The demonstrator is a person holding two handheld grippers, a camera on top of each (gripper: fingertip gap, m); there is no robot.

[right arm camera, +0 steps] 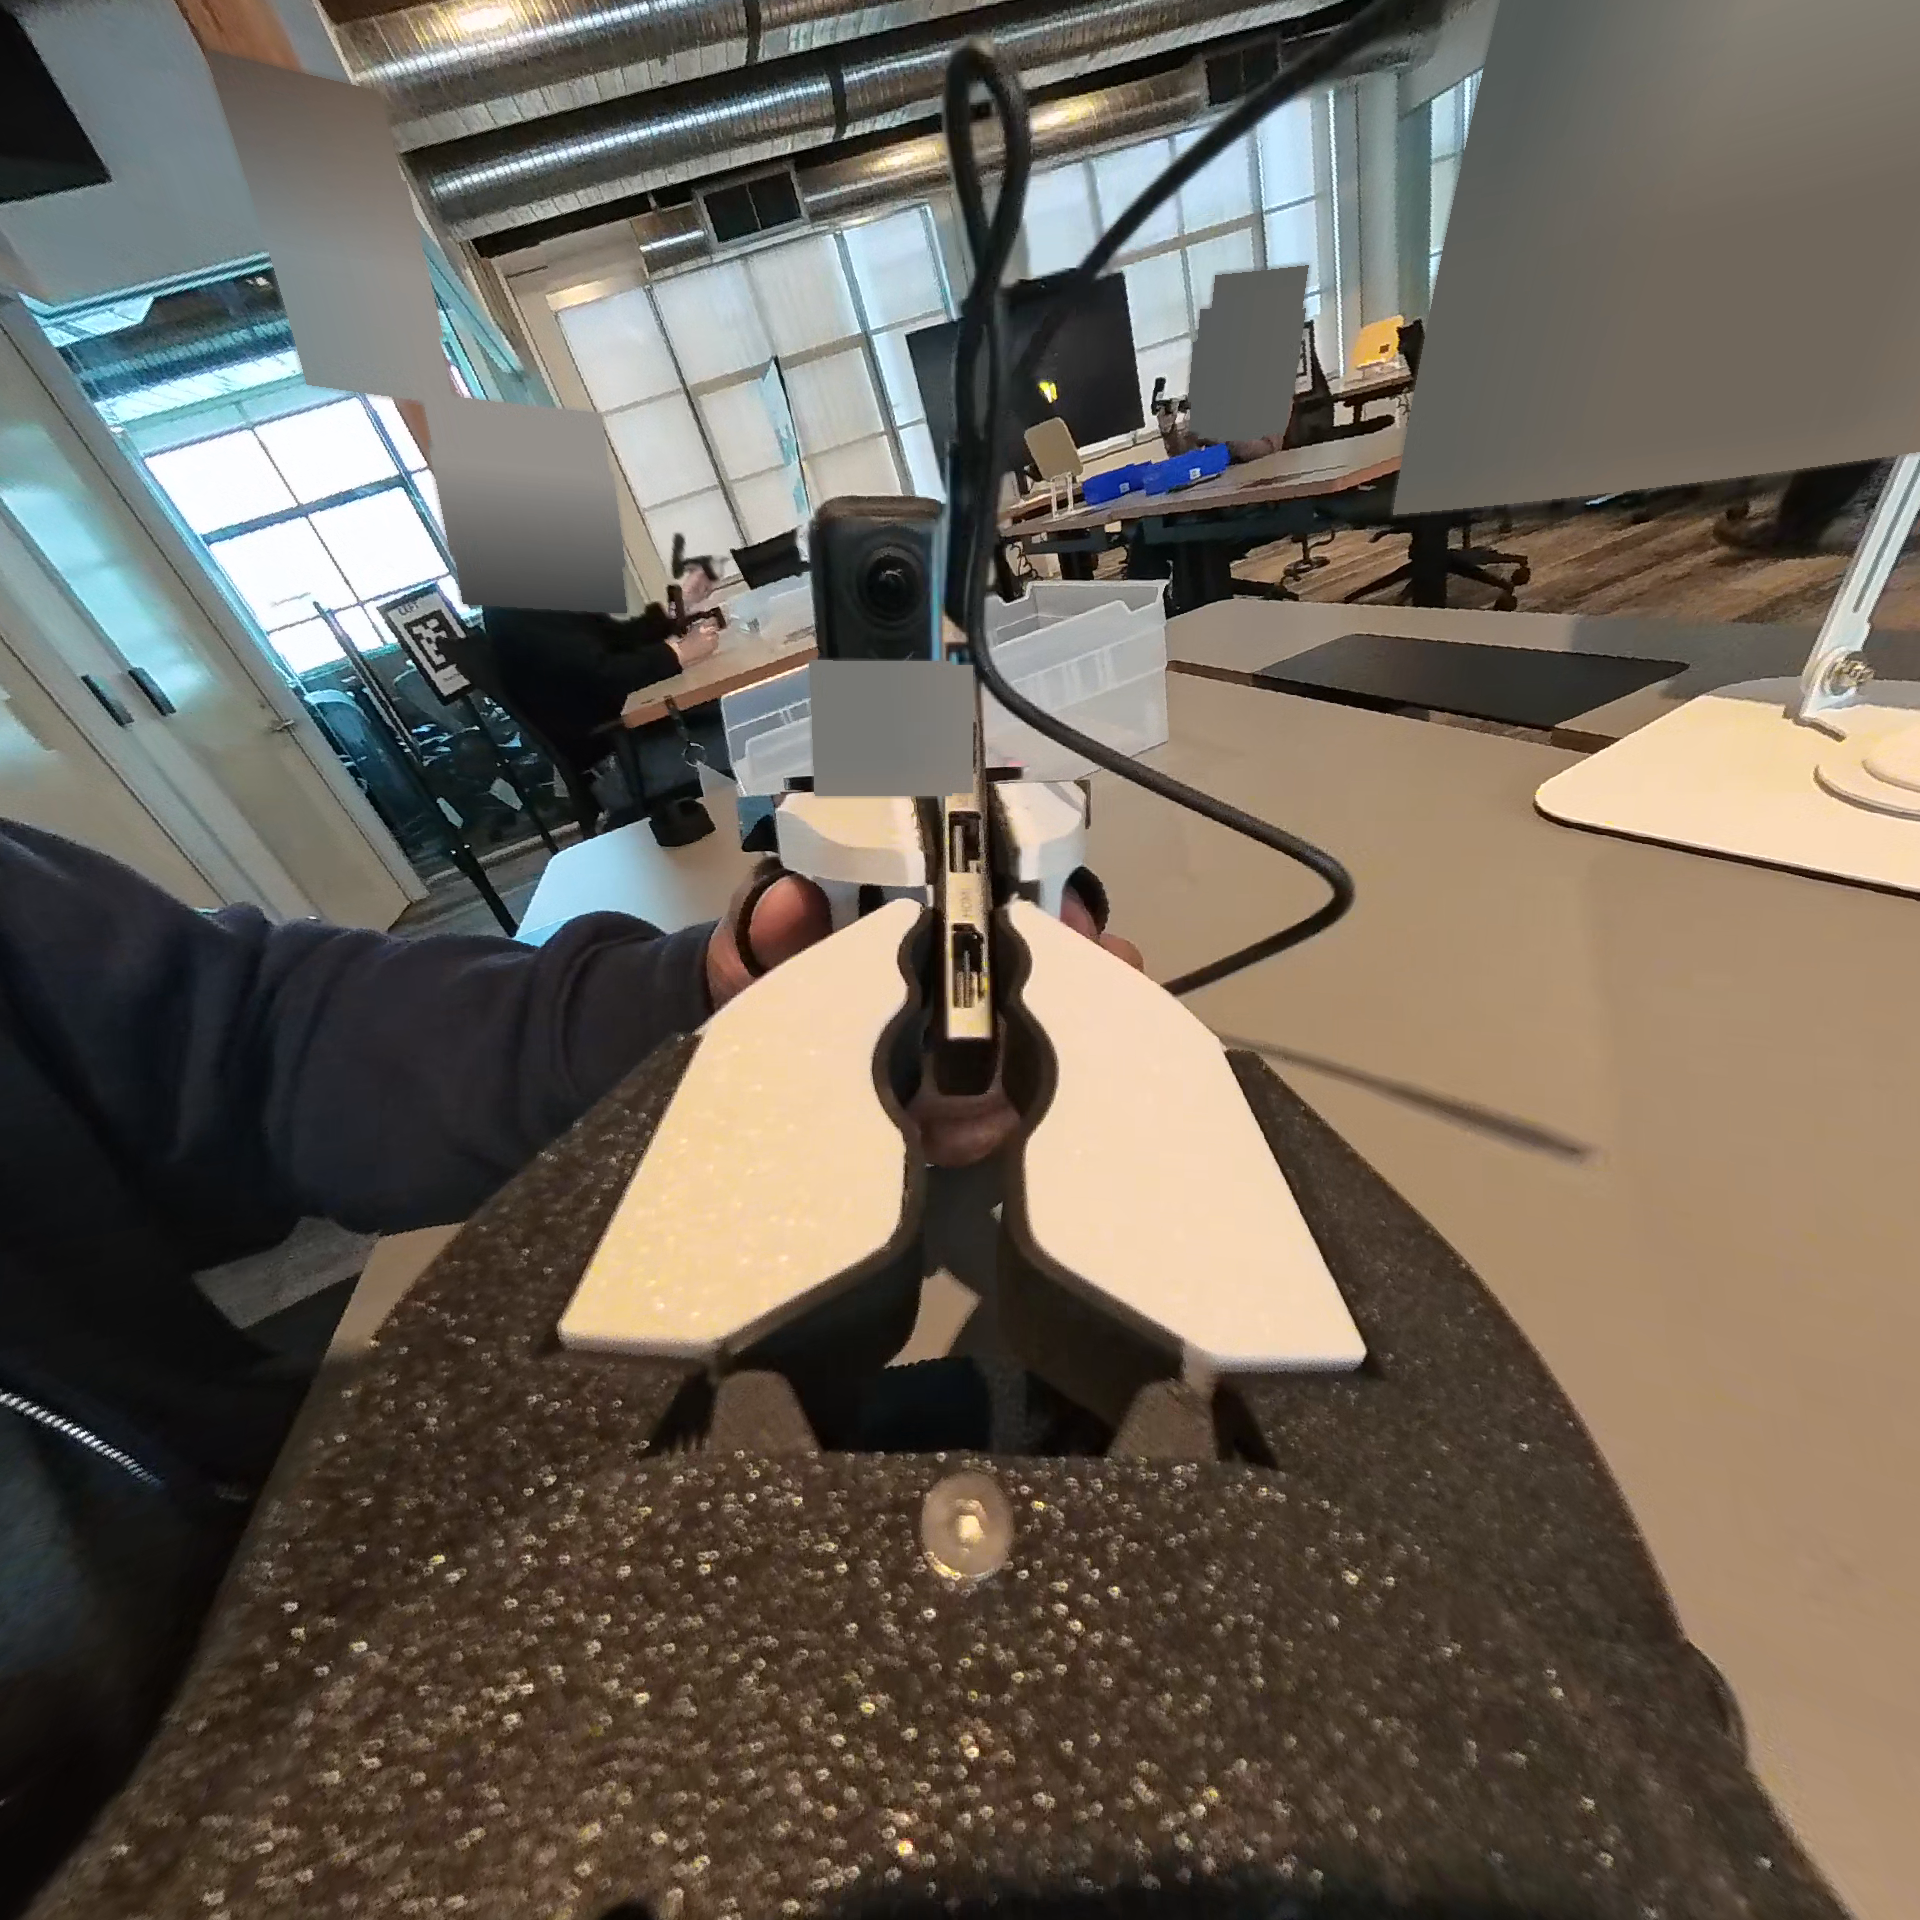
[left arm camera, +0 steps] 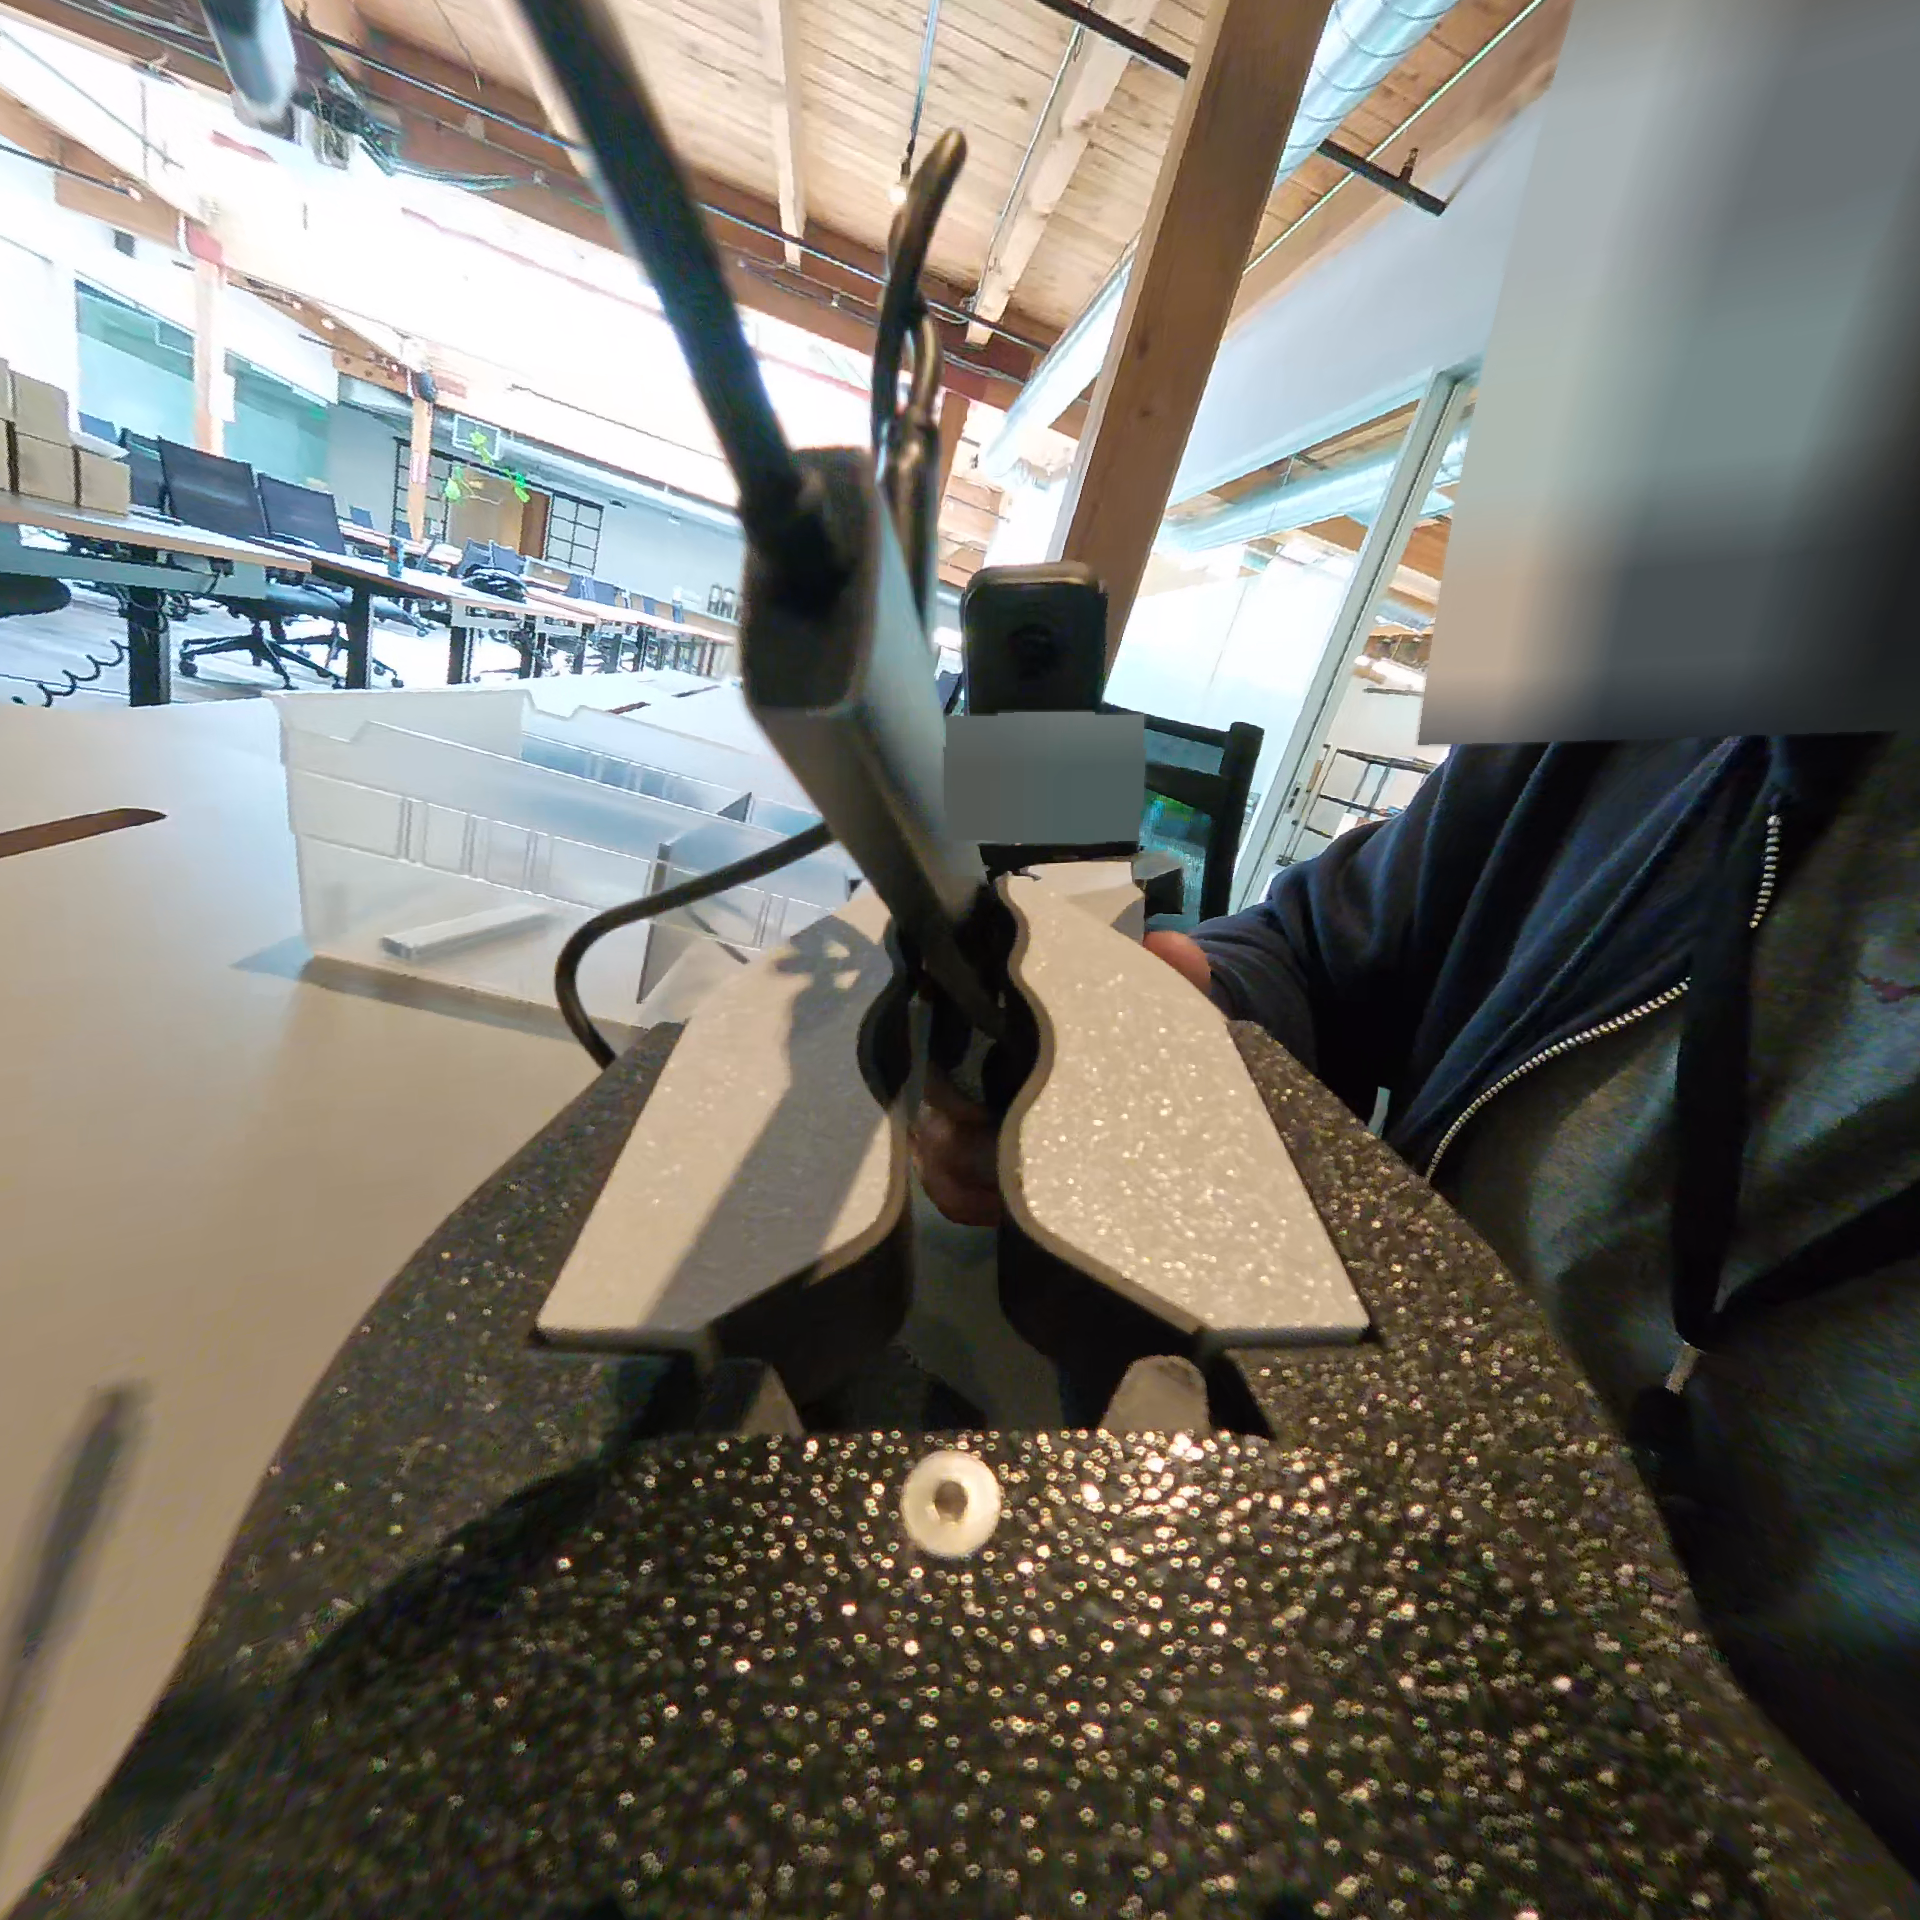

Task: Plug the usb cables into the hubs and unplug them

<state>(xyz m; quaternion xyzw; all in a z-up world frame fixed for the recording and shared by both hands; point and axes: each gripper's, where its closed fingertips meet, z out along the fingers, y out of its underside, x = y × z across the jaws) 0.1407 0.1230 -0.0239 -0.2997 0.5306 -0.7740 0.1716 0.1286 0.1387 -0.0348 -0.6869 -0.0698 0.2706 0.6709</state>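
We've got both grippers clenched on one slim grey metal USB hub (right arm camera: 968, 935), held upright above the grey table (right arm camera: 1455, 1039): right gripper (right arm camera: 964, 1023) at its lower end, left gripper (left arm camera: 961, 997) opposite.

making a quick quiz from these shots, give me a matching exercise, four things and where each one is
Things
1. hub
2. clear bin
3. black cable
4. monitor stand

Places
A. far side of the table
B. looping down onto the table
C. between the tongs
D. table's right edge in the right wrist view

Pairs: 1-C, 2-A, 3-B, 4-D
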